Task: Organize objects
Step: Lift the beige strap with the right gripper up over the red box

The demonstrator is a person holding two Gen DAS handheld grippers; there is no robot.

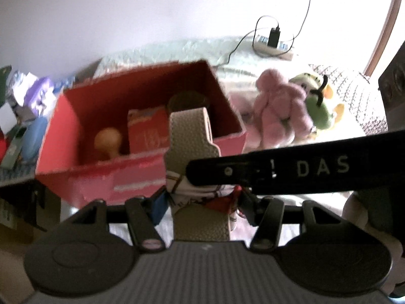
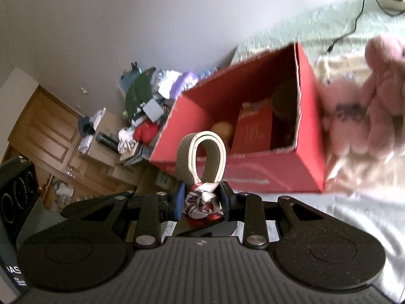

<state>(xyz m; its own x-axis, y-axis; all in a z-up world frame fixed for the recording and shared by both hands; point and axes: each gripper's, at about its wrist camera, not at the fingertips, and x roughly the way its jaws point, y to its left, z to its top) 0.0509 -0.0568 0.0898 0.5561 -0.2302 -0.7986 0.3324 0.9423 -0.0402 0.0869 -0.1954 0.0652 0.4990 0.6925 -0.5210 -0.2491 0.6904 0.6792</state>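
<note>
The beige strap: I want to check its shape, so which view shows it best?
The right wrist view: the beige strap shows as a full loop, tied with a patterned scarf in the right gripper. The left wrist view shows it flat-on, partly hidden behind a black bar.

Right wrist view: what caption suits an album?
Right tongs grip a scarf-tied strap loop before an open red box.
</note>
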